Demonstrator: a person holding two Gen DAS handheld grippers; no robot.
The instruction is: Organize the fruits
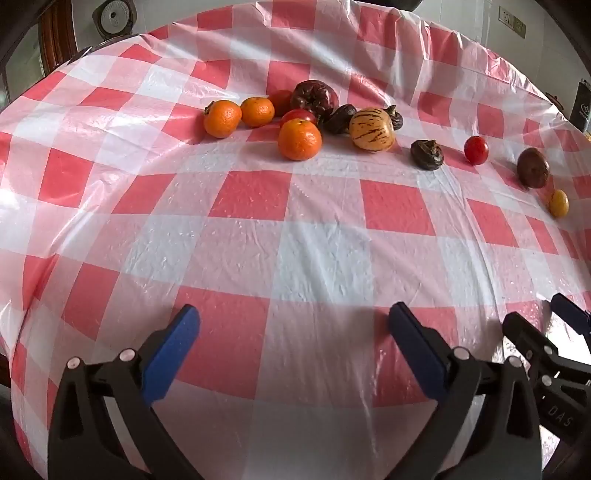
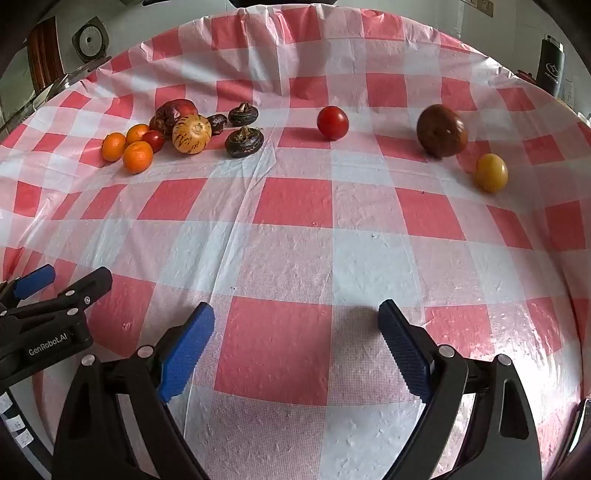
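Observation:
Fruits lie along the far part of a red-and-white checked table (image 1: 295,236). A cluster holds three tangerines (image 1: 299,139), red tomatoes (image 1: 298,115), a dark red fruit (image 1: 314,98), a striped yellow melon (image 1: 371,128) and dark water chestnuts (image 1: 427,154). Farther right lie a lone tomato (image 2: 332,122), a brown round fruit (image 2: 441,130) and a small yellow fruit (image 2: 491,172). My left gripper (image 1: 293,317) is open over bare cloth near the front edge, nothing between its blue pads. My right gripper (image 2: 296,314) is open too, beside it, well short of the fruit.
The right gripper's side (image 1: 554,350) shows at the right of the left wrist view; the left gripper's side (image 2: 51,306) shows at the left of the right wrist view. A dark bottle (image 2: 552,66) stands beyond the table's far right edge. A round appliance (image 1: 114,18) sits far left.

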